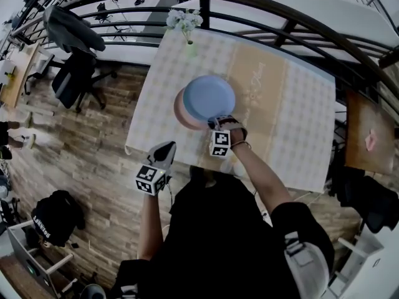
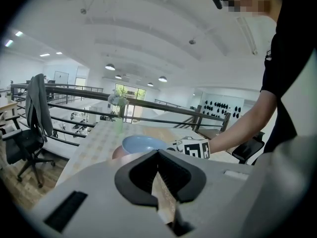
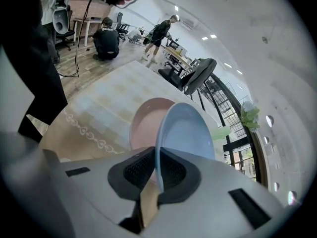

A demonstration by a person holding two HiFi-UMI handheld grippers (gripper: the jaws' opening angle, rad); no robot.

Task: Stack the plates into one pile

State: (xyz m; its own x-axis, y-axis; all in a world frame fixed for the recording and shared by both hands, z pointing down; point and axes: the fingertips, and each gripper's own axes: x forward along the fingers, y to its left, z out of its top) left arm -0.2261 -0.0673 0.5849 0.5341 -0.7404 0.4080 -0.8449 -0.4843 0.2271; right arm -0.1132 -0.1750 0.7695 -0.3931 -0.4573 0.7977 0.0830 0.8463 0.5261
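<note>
Smooth blue plate [image 1: 210, 97]; cloth tablecloth [image 1: 293, 126]; wood floor [image 1: 93, 143].

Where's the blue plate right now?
In the head view the blue plate is mid-table, overlapping the pink plate at its left, its near rim clamped in the right gripper.

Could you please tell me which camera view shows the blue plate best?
The head view: the whole blue plate shows from above, overlapping the pink plate, its near rim in the right tool. The right gripper view shows it close but foreshortened, rim clamped between the jaws. The left gripper view shows only a sliver.
</note>
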